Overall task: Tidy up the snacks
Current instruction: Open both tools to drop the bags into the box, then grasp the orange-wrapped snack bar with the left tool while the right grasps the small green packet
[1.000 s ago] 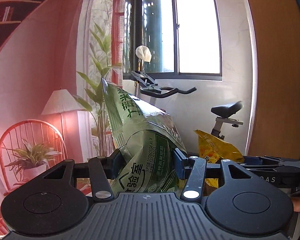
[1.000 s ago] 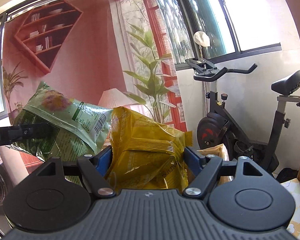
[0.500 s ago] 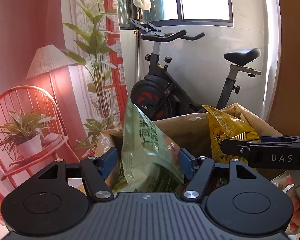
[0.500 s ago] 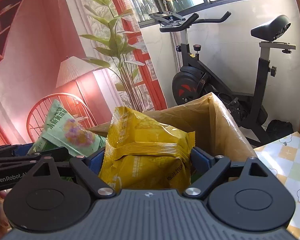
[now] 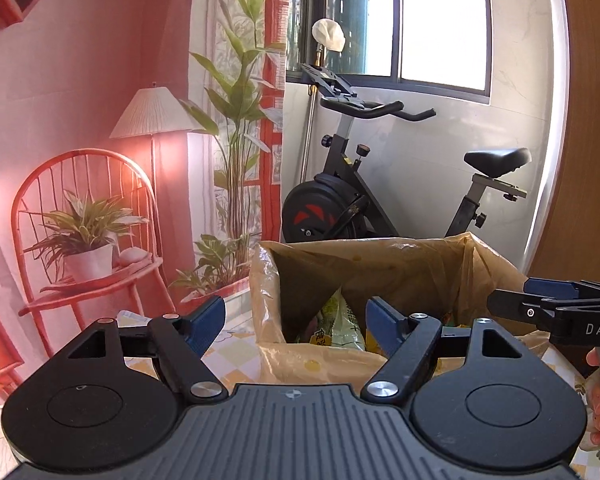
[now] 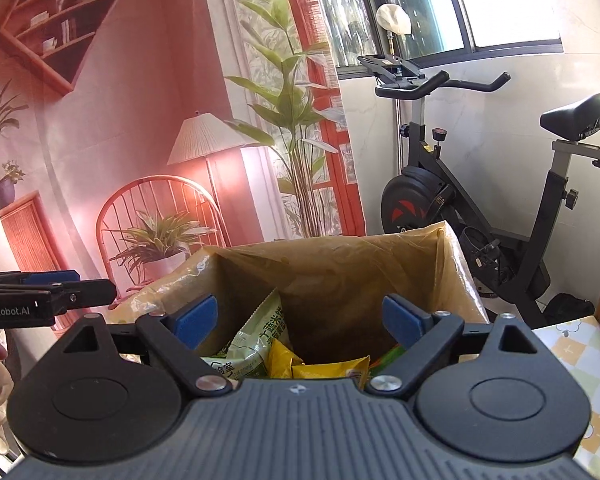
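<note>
A brown box lined with a yellowish plastic bag [image 5: 400, 264] stands on the table; it also shows in the right wrist view [image 6: 340, 272]. Inside lie a green snack bag [image 6: 256, 340] and a yellow snack bag [image 6: 324, 368]; the green bag [image 5: 340, 328] also shows in the left wrist view. My left gripper [image 5: 292, 320] is open and empty above the box's near left rim. My right gripper [image 6: 300, 316] is open and empty above the box opening. Each gripper appears at the edge of the other's view.
An exercise bike [image 6: 480, 184] stands behind the box by the window. A printed backdrop with a chair, lamp and plants [image 5: 100, 200] hangs to the left. The table has a yellow checked cloth [image 6: 580, 344]. A wooden panel [image 5: 592, 160] is at the right.
Both grippers opened and let go of their bags. The green and yellow bags dropped into the lined box. Both grippers now hover empty over it.
</note>
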Available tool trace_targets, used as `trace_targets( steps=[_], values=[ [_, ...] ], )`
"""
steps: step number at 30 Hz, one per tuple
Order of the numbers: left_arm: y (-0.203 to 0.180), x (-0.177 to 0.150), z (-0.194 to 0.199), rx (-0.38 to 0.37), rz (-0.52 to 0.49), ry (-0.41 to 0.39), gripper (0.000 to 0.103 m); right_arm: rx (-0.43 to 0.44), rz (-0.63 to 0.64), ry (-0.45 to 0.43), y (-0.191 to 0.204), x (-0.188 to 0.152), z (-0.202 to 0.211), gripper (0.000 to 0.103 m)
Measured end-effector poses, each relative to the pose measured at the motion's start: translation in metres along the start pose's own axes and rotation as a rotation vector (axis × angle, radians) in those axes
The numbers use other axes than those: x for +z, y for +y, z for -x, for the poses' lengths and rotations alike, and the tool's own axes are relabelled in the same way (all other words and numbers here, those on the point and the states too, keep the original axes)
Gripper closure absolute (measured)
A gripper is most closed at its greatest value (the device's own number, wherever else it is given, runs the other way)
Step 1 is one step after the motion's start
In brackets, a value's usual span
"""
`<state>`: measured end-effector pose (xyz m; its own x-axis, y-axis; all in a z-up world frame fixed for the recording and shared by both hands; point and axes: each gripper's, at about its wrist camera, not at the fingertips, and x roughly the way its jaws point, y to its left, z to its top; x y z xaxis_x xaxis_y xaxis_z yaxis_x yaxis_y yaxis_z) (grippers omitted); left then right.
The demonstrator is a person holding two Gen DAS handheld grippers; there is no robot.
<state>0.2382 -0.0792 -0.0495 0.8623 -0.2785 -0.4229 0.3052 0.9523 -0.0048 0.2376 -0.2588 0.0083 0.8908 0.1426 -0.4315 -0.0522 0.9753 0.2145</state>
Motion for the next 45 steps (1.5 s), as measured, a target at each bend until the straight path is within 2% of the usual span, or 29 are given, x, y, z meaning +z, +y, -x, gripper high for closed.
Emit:
trace_targets(
  steps=[4,8,13,16,22,27,31,32,38,45],
  values=[
    [0.013,-0.03,0.032,0.023,0.024,0.002,0.024,0.036,0.081,-0.011,0.003,-0.024,0.028,0.018],
    [0.028,-0.062,0.051,0.058,0.076,0.041,0.025,0.037,0.174,0.002,0.004,-0.061,0.051,0.024],
    [0.04,-0.102,0.062,0.104,0.146,0.093,0.029,0.034,0.158,0.106,-0.007,-0.117,0.061,0.037],
    [0.042,-0.124,0.06,0.101,0.185,0.135,0.03,0.015,0.141,0.179,-0.013,-0.15,0.064,0.041],
    [0.032,-0.149,0.051,0.086,0.166,0.181,0.031,-0.015,0.141,0.326,-0.015,-0.2,0.063,0.046],
    [0.018,-0.158,0.044,0.063,0.116,0.201,0.032,-0.044,0.125,0.397,-0.02,-0.225,0.056,0.048],
    [0.01,-0.165,0.041,0.051,0.078,0.219,0.038,-0.053,0.192,0.386,-0.009,-0.237,0.053,0.061],
    [0.008,-0.167,0.04,0.041,0.069,0.221,0.044,-0.054,0.214,0.375,-0.006,-0.238,0.053,0.062],
    [-0.01,-0.175,0.036,-0.039,0.023,0.237,0.062,-0.047,0.217,0.325,-0.005,-0.245,0.055,0.063],
    [-0.027,-0.182,0.009,-0.092,-0.061,0.293,0.061,-0.046,0.209,0.307,-0.005,-0.246,0.056,0.063]
  ],
)
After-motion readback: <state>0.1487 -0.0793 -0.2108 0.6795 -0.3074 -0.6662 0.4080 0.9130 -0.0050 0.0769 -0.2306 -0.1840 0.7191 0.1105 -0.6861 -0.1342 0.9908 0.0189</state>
